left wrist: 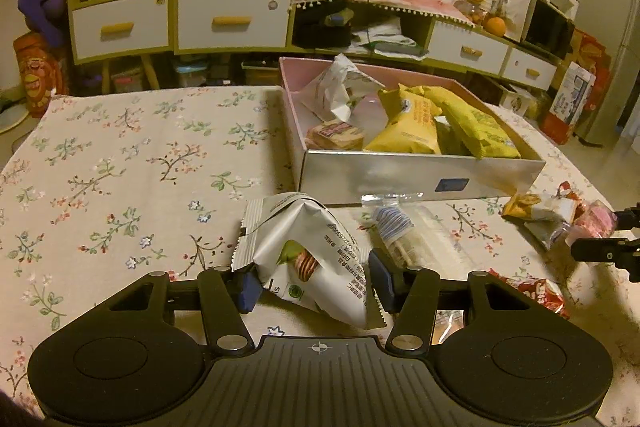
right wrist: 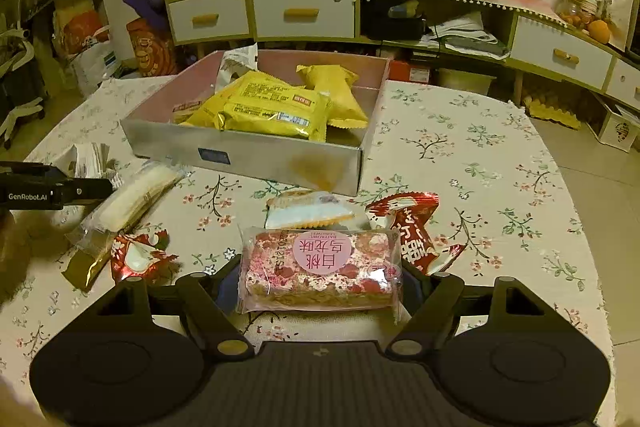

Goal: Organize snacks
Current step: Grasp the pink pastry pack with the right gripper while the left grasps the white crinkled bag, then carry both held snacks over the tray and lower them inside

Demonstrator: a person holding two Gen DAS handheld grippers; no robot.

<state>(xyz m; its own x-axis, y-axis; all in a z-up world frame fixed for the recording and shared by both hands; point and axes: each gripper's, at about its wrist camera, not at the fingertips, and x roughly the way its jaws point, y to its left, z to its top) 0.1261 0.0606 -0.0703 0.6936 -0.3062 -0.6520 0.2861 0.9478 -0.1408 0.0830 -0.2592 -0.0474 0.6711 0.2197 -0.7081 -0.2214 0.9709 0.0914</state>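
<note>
My left gripper (left wrist: 316,287) is shut on a crumpled silver snack packet (left wrist: 304,259), its blue pads (left wrist: 248,291) pressing both sides just above the floral tablecloth. In the right wrist view, my right gripper (right wrist: 320,287) is shut on a pink-and-white snack bar in clear wrap (right wrist: 320,271), which hides most of its pads. Beyond both stands a silver box with a pink inside (left wrist: 400,179) (right wrist: 248,155), holding yellow packets (left wrist: 412,131) (right wrist: 272,107), a white packet and a small brown one.
Loose on the cloth lie a clear-wrapped roll (left wrist: 400,239) (right wrist: 132,199), red packets (left wrist: 536,291) (right wrist: 408,227) (right wrist: 140,259) and a white-and-blue packet (right wrist: 308,215). The round table's edge curves off at the right. Cabinets with drawers stand behind it.
</note>
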